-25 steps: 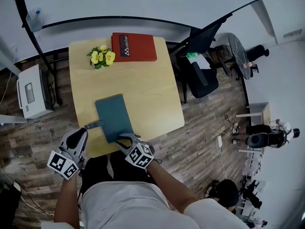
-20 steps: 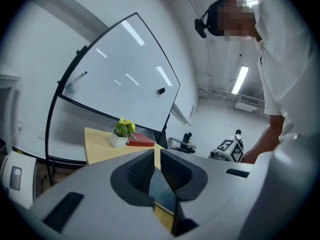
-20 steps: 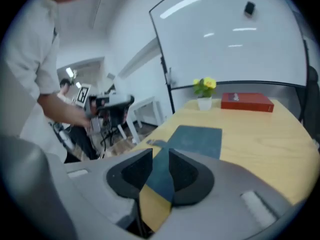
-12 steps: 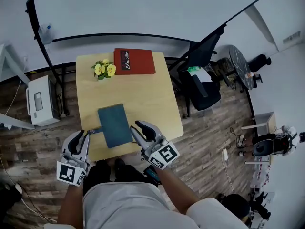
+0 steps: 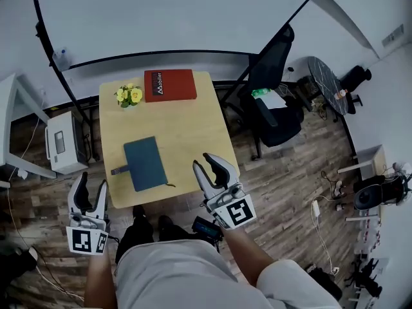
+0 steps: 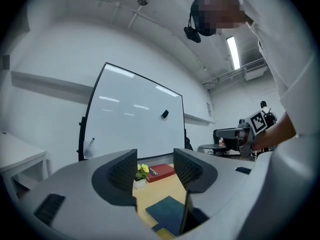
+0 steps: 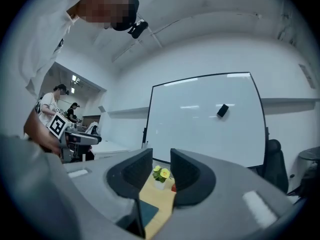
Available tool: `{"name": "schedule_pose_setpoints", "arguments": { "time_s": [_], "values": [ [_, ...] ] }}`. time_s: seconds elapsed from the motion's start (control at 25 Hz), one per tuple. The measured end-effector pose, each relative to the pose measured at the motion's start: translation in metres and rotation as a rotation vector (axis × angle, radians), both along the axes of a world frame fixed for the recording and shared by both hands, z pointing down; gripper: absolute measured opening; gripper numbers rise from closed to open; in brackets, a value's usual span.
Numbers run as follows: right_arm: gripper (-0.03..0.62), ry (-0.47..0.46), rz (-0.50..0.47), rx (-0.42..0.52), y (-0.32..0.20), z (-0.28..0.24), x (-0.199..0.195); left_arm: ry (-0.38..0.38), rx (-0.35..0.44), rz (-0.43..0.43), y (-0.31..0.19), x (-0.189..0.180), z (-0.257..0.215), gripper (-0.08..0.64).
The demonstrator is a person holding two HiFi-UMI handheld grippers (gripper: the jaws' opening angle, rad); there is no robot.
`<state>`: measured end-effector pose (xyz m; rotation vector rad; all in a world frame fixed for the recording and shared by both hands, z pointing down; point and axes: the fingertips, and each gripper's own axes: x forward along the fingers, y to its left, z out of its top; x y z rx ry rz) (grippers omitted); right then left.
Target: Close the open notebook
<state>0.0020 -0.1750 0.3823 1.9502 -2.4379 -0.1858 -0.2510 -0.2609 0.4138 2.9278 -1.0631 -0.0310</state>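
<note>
The teal notebook [image 5: 145, 163] lies shut and flat on the wooden table [image 5: 193, 127], its strap tab [image 5: 119, 170] sticking out to the left. My left gripper [image 5: 90, 189] hangs off the table's near left corner, clear of the notebook; its jaws are opening with nothing between them. To the right of the notebook, my right gripper [image 5: 202, 161] is raised over the table's near edge, jaws a little apart and empty. The left gripper view looks level past my left gripper [image 6: 155, 171] at the notebook [image 6: 170, 213] below. The right gripper view shows my right gripper [image 7: 161, 171] above the notebook [image 7: 148, 212].
A red book [image 5: 170, 84] and a pot of yellow flowers [image 5: 129, 95] sit at the table's far edge. A white printer [image 5: 63, 143] stands left of the table, a black office chair [image 5: 273, 108] right of it, and a whiteboard [image 5: 174, 11] behind.
Both grippers have lifted and drawn back from the notebook. The left jaws, shut by the strap tab before, now stand apart. The notebook has stayed shut on the table.
</note>
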Motion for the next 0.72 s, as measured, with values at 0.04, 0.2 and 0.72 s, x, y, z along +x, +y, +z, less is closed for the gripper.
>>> {"name": "schedule_pose_setpoints", "arguments": {
  "time_s": [0.04, 0.2, 0.72],
  "values": [
    [0.100, -0.003, 0.014, 0.002, 0.009, -0.002, 0.009, 0.003, 0.004, -0.011, 0.008, -0.001, -0.004, 0.213],
    [0.104, -0.001, 0.048, -0.010, 0.040, 0.004, 0.038, 0.003, -0.002, -0.027, 0.041, 0.002, -0.011, 0.213],
    [0.250, -0.017, -0.031, -0.019, 0.113, 0.030, 0.025, -0.012, -0.068, 0.030, 0.123, 0.033, 0.003, 0.213]
  ]
}}
